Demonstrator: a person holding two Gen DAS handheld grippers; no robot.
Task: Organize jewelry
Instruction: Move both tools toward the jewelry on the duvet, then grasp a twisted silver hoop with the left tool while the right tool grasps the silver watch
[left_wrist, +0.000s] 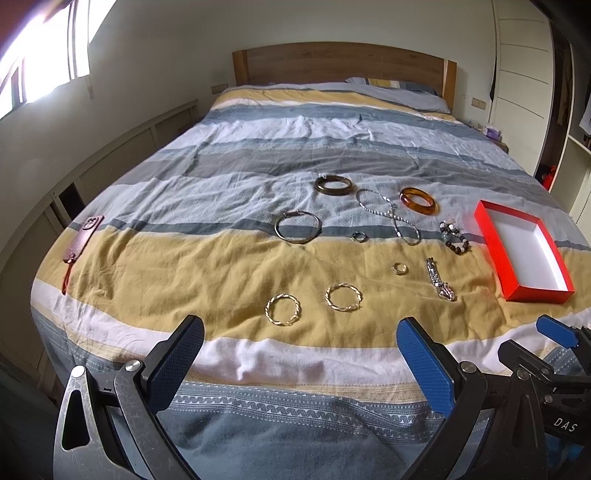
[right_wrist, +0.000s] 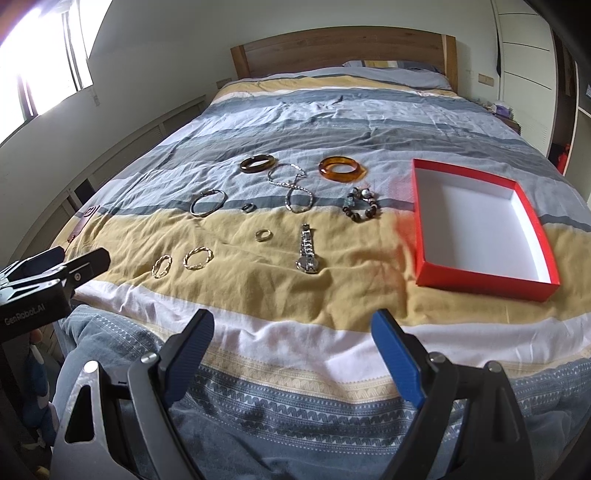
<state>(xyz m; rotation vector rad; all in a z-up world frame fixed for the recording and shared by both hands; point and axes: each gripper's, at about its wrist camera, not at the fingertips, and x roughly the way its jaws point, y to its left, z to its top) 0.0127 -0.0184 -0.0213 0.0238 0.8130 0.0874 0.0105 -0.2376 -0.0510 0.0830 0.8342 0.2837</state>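
We see a creased cloth bedspread (right_wrist: 258, 295), a glossy amber bangle (right_wrist: 342, 169), shiny metal hoops (left_wrist: 343, 297), a matt red cardboard box (right_wrist: 421, 221), and a wooden headboard (left_wrist: 340, 61).

Each hand-held gripper carries two blue, ribbed finger pads on black arms pinned with silver screws to mottled grey metal frames: left hand-held gripper (left_wrist: 300, 341), right hand-held gripper (right_wrist: 291, 332). White lettering reads "DAS" on the right body and "GenRobot.AI" on the left.
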